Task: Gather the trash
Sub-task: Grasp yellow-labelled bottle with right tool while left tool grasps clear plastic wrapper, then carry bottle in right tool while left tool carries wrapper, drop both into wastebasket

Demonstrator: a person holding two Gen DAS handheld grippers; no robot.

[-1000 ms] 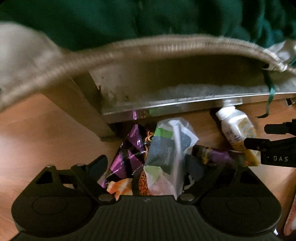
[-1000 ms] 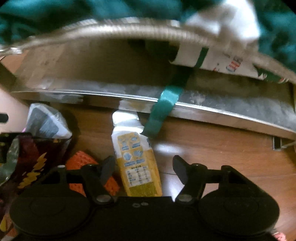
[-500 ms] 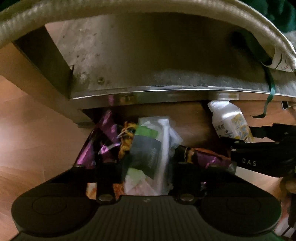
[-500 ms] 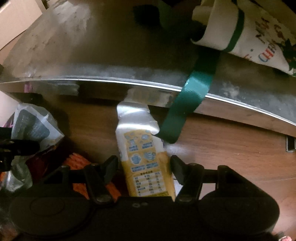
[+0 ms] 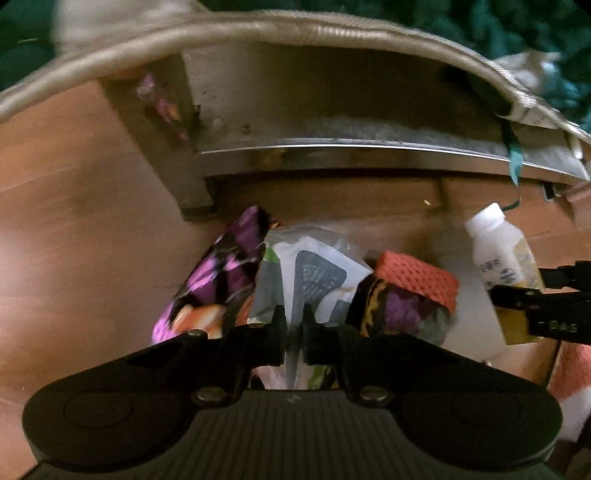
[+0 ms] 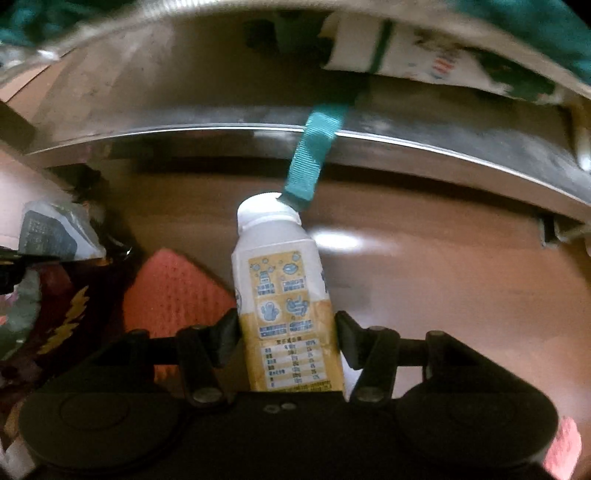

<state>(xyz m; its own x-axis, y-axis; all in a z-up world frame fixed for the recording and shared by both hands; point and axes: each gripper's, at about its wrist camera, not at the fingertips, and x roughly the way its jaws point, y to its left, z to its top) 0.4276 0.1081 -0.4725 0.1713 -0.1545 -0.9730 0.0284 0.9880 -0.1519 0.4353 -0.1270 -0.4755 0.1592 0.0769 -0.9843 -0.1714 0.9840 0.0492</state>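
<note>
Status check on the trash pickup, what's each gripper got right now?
Left gripper shut on clear plastic wrapper. Right gripper clamped on yellow-label bottle. Green strap dangles at bottle's cap.

Place: we think a home room.
Floor: we see wood floor (image 5: 74,229).
At 12 o'clock: metal furniture frame (image 5: 332,147), green blanket (image 5: 517,33).

Warm brown wooden floor (image 5: 85,236) underneath everything. Dusty grey metal frame (image 5: 332,122) with a shiny edge running across the top, one leg (image 5: 184,166) planted on the floor. Teal strap (image 6: 314,155) dangling over that frame. Dark green fabric (image 5: 517,33) up behind.
</note>
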